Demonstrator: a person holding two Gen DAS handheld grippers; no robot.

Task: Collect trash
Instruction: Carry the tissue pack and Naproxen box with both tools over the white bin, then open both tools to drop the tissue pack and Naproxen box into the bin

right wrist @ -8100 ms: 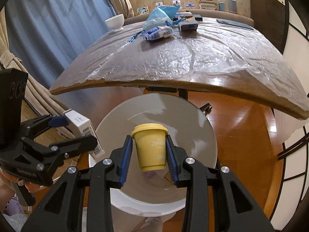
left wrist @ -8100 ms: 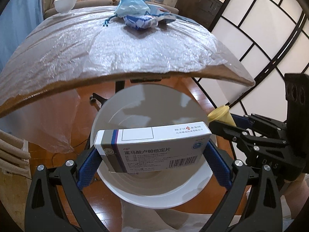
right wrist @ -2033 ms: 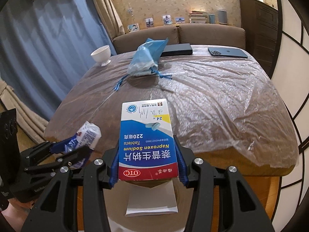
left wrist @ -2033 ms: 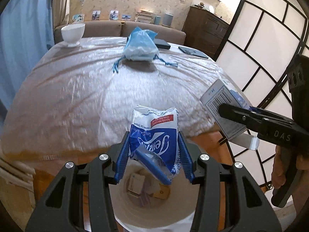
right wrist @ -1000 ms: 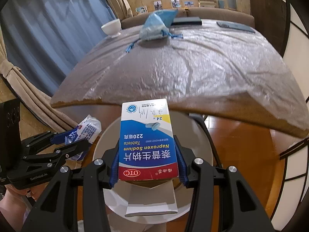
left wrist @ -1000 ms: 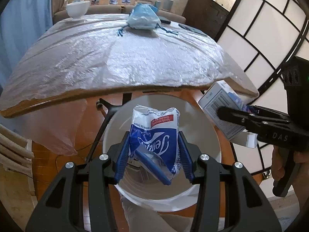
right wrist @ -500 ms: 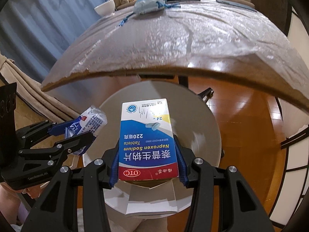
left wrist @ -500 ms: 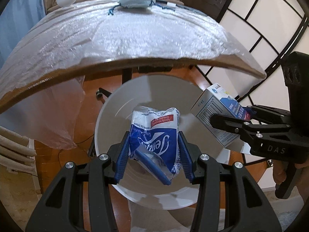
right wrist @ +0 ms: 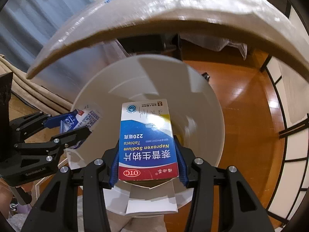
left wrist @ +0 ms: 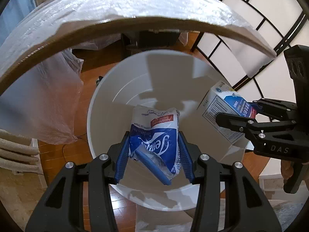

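Left wrist view: left gripper [left wrist: 153,152] clenches a tissue pack [left wrist: 155,133] over the white bin [left wrist: 100,89]; at 3 o'clock, right gripper [right wrist: 147,161] grips a tablet box [right wrist: 147,141]. Neither is dropped yet.

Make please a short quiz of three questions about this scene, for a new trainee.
1. True or false: the left tool is shut on the tissue pack.
2. Which item does the right tool hold? A) yellow cup B) medicine box C) bowl
3. Fill in: both items hang over the white ____.

Key:
1. True.
2. B, the medicine box.
3. Bin, on the floor beside the table.
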